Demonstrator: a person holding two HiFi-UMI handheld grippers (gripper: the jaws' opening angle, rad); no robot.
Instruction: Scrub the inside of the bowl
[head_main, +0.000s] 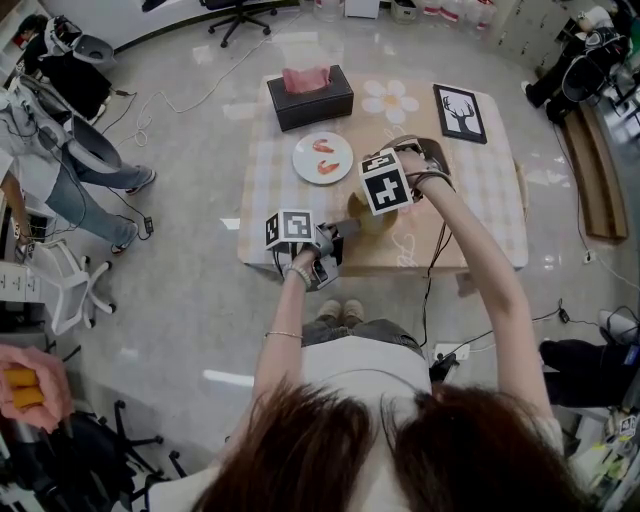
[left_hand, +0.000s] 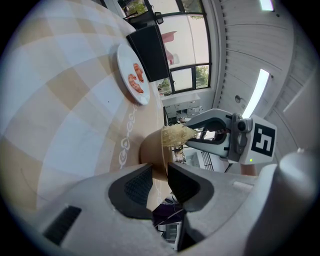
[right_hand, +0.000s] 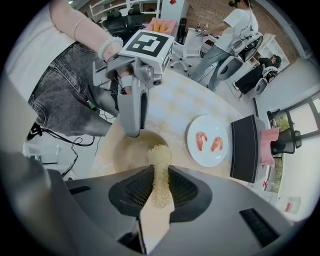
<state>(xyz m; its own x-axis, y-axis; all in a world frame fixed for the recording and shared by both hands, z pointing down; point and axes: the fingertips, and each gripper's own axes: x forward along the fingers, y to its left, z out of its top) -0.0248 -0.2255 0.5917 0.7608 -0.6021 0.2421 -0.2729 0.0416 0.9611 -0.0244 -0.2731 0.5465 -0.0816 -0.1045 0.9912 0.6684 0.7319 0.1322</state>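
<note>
left gripper (left_hand: 160, 182) comes in near level at the bowl (left_hand: 150, 150). the rim wall sits between its jaws, one pad outside and one inside, clamped on it. right gripper (right_hand: 159, 186) points straight down over the bowl, jaws pinched on a scrubber (right_hand: 159, 156) whose free end hangs inside the bowl, at or just above the inner surface; contact unclear.

bowl is on the table (head_main: 270, 180) near the front edge, on the tan band of the checked cloth, just in front of the white plate (head_main: 322, 158) with two shrimp.

markings: black-and-white square markers on both gripper cubes, a deer silhouette in the black frame (head_main: 459, 112), a white flower print on the cloth.

bowl is plain tan, round, matte. scrubber is pale yellow, coarse mesh, on a flat pale strip.
</note>
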